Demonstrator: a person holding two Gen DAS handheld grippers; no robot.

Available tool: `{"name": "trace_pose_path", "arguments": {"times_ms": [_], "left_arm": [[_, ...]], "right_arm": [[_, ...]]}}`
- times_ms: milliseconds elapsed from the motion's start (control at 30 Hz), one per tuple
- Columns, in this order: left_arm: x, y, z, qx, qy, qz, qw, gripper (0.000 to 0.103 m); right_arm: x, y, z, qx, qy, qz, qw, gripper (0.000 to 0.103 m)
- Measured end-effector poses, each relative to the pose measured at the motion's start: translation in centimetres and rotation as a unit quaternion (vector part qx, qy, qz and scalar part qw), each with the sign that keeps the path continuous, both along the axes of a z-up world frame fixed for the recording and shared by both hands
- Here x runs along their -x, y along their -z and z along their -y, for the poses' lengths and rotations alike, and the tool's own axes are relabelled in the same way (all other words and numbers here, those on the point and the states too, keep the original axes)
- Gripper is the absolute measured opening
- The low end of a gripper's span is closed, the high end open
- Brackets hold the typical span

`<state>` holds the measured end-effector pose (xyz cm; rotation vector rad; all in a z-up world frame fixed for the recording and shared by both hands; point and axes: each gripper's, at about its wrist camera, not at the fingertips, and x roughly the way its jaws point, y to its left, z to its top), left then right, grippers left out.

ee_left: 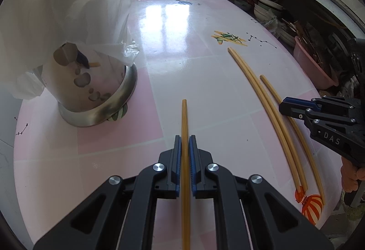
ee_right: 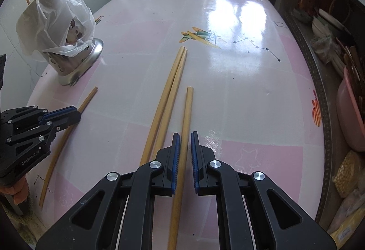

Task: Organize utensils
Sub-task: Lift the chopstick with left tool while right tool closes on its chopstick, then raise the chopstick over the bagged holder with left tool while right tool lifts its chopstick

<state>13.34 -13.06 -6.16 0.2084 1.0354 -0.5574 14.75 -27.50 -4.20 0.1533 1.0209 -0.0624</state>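
Left gripper (ee_left: 185, 142), ribbed blue pads clamped on one slender bamboo chopstick (ee_left: 184, 117). Right gripper (ee_right: 185, 139), narrow jaws straddling a single chopstick (ee_right: 189, 108), contact unclear. Beside it a chopstick pair (ee_right: 168, 95) lies on the glossy pink table (ee_right: 251, 90). Farther left, a bag-covered perforated steel holder (ee_right: 75, 63) contains upright chopsticks.

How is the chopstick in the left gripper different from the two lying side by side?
The chopstick is alone; the pair lies side by side. The chopstick is clamped in the left gripper; the pair rests free on the table. All three are long, thin and tan.
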Motion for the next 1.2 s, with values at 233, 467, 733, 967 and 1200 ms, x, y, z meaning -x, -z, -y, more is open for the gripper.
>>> {"name": "trace_pose_path", "arguments": {"times_ms": [233, 467, 733, 967, 1200], "left_arm": [[-0.1, 0.0, -0.1, 0.001, 0.001, 0.001, 1.0000, 0.006], [-0.3, -0.1, -0.4, 0.015, -0.006, -0.008, 0.9998, 0.006], [0.7, -2.8, -3.7, 0.104, -0.023, 0.005, 0.9943, 0.006], [3.6, -7.9, -7.7, 0.184, -0.022, 0.062, 0.9807, 0.006], [6.0, -13.6, -11.2, 0.261, -0.023, 0.126, 0.9567, 0.006]], "right_arm": [[1.0, -0.4, 0.7, -0.018, 0.020, 0.014, 1.000, 0.005], [4.0, -4.1, 3.1, -0.097, 0.046, 0.064, 0.992, 0.004], [6.9, -8.7, 3.8, -0.174, 0.032, 0.132, 0.975, 0.005], [7.8, -11.4, 2.6, -0.219, -0.002, 0.170, 0.961, 0.004], [7.3, -12.0, 1.9, -0.236, -0.022, 0.178, 0.955, 0.005]]}}
